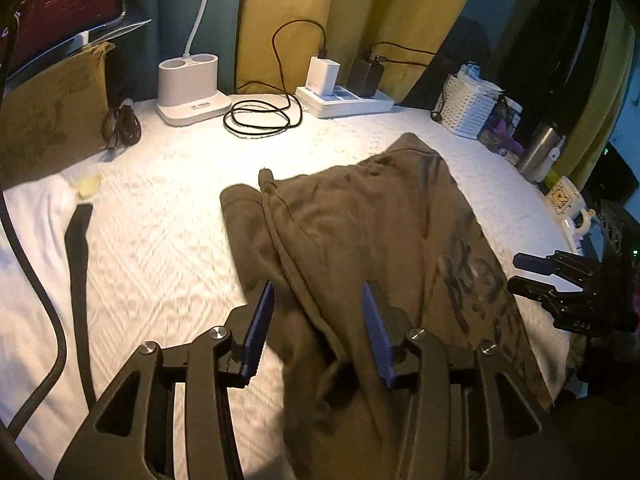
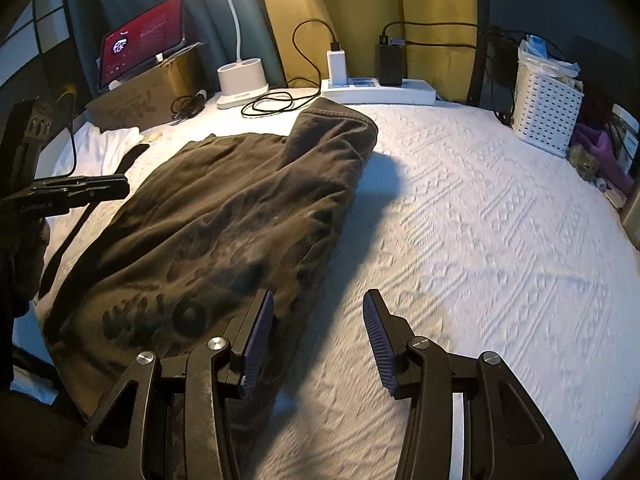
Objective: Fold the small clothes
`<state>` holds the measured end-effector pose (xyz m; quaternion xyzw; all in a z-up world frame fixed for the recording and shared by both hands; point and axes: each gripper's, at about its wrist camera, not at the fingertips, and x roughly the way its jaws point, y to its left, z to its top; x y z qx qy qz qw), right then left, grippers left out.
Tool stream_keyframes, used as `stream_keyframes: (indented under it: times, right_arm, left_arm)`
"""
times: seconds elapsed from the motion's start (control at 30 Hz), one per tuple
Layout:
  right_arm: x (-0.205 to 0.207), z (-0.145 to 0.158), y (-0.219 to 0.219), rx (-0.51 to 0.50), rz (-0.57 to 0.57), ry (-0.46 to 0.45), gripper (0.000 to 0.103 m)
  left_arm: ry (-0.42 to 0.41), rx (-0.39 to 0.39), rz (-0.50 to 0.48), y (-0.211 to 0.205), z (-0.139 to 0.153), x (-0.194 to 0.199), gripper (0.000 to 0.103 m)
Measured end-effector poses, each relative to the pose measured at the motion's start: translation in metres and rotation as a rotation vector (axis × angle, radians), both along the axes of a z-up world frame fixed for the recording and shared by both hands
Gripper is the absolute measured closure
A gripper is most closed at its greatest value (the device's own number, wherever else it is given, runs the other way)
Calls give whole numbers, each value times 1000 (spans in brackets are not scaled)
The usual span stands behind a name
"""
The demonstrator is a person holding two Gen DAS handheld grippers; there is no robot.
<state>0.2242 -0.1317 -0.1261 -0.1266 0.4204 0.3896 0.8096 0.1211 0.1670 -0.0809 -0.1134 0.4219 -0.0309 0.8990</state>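
At the far left of my left wrist view a cardboard box (image 1: 52, 116) leans against the wall with a red-lit tablet (image 1: 68, 8) propped above it, and a dark strap (image 1: 78, 272) trails down across the white quilted bedspread (image 1: 160, 240). Moving right, a white lamp base (image 1: 191, 88) stands at the back edge, then a coiled black cable (image 1: 260, 116), then a white power strip (image 1: 344, 100) carrying a white charger (image 1: 323, 76) and a black one. In the middle lies the olive-brown garment (image 1: 360, 248) — partly folded, spread flat on the bedspread, with a dark printed design on its right half. My left gripper (image 1: 318, 328) hangs over the garment's near left edge; its blue pads stand apart and the cloth runs beneath and between them, but neither pad presses on it, so I read it as open and empty. Further right, my right gripper (image 1: 532, 274) shows side-on beside the garment's right edge. At the back right sit a white perforated basket (image 1: 472, 112), a steel tumbler (image 1: 538, 156) and a mug (image 1: 564, 200). From the right wrist view the garment (image 2: 224, 216) lies to the left, and the right gripper (image 2: 318, 320) has its pads spread — the left pad above the garment's edge, the right pad above bare bedspread (image 2: 500, 240), gripping nothing.
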Motion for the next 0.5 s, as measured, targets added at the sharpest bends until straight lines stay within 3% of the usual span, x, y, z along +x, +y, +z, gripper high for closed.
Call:
stream_keyframes:
  times: [0.13,0.27,0.5]
  right_arm:
    - [9,-4,6,-10,5,5,54]
    - [17,-6,11,-14,11,12,54]
    - [33,-9,18,-15,11,21,54]
  left_arm:
    - [7,28,3,0,-4,16,57]
    - [10,71,9,0,-6,31,45]
    - [30,101,-2,0,-10,56,45]
